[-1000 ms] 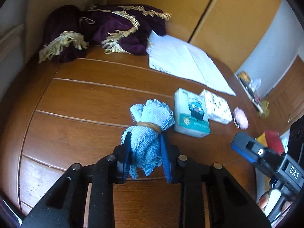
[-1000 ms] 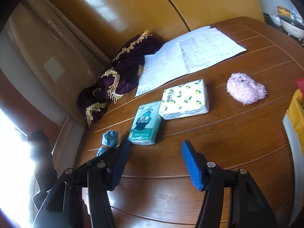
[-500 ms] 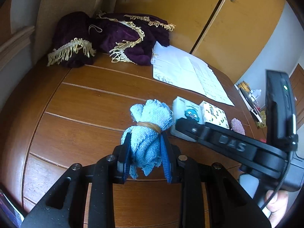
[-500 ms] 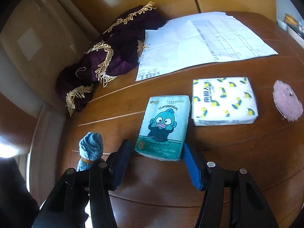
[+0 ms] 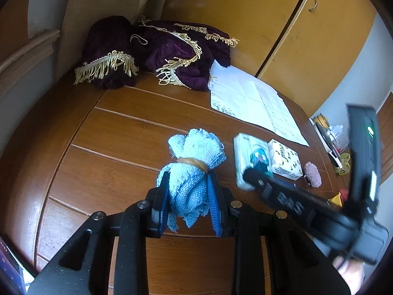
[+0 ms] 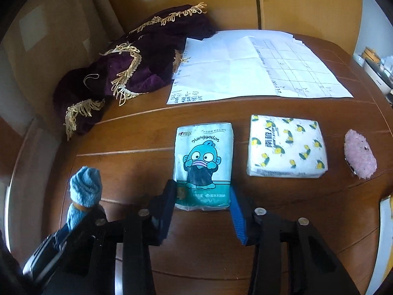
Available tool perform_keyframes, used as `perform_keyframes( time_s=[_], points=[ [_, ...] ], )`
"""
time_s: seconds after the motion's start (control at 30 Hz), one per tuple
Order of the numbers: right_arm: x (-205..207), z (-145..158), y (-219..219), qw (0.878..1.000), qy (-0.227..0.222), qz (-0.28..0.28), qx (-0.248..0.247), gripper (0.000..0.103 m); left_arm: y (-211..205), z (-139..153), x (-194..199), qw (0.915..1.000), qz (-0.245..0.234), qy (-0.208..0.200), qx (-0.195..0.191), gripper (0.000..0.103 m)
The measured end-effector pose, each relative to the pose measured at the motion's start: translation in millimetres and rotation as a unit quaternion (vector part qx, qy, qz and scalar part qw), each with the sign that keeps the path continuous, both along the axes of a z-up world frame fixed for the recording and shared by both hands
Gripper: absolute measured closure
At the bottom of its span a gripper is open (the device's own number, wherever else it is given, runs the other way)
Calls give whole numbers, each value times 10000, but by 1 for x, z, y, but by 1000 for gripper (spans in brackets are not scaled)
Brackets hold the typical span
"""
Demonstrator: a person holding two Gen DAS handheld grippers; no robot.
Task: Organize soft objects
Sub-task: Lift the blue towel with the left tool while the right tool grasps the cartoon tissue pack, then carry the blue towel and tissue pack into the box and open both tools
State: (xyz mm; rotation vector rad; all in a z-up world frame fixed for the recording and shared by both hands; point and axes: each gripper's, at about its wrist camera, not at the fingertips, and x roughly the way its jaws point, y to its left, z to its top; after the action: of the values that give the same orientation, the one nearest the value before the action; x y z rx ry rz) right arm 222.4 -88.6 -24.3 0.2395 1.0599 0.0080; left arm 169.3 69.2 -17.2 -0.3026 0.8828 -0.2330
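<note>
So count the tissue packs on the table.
2. The teal cartoon pack lies between the right gripper jaws; the lemon-print pack lies beside it, toward the pink puff. None seem hidden.

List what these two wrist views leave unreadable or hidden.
- Left wrist view: the right gripper is blurred and covers the near end of the teal tissue pack.
- Right wrist view: the blue towel roll is hidden low down by the left gripper.
- Right wrist view: the yellow item is cut off by the edge.

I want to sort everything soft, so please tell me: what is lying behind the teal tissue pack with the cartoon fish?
Behind the teal tissue pack lie bare wooden table, then white paper sheets whose far left corner rests against the purple fringed cloth. What the sheets cover cannot be seen.
</note>
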Motion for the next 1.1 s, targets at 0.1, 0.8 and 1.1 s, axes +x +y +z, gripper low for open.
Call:
perform_keyframes(
  time_s=[0.1, 0.8, 1.1],
  points=[
    [-27, 5, -15, 9997, -61, -17, 227, 75, -4, -2, -1, 10000, -33, -3, 62, 78],
    [-263, 99, -115, 9800, -1490, 723, 1101, 75, -113, 56, -160, 9897, -1327, -88, -535, 78],
    [-309, 109, -176, 9823, -1651, 142, 878, 74, -181, 74, -199, 9741, -2186, -325, -485, 78]
  ],
)
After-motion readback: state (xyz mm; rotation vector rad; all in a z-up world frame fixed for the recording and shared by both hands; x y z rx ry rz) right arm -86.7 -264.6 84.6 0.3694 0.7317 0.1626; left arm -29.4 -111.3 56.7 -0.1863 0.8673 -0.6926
